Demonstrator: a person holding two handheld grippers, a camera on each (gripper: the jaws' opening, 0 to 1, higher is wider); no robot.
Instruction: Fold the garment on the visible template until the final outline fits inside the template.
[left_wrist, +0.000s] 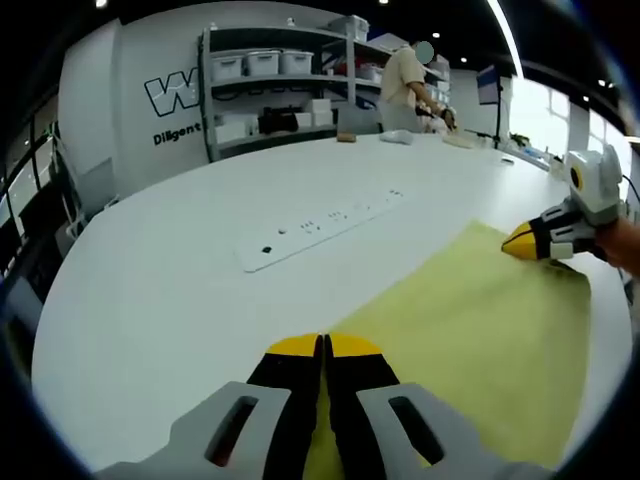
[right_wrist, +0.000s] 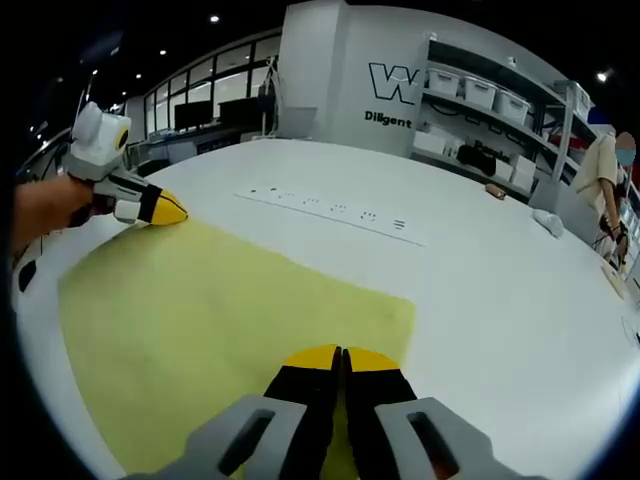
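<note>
Nearest in the left gripper view, the left gripper (left_wrist: 323, 350) is pressing its yellow-tipped jaws together on an edge of the flat pale-yellow cloth garment (left_wrist: 470, 330), which is lying spread on the white round table (left_wrist: 150, 290). In the right gripper view, the right gripper (right_wrist: 340, 358) is likewise clamping the cloth at another corner. The thin fabric looks light and limp, likely sagging when lifted, so corners seem the surest grips. Beyond, a long white power strip (right_wrist: 330, 212) is resting clear of the cloth; farther off, grey storage shelves (left_wrist: 280, 85) are standing.
</note>
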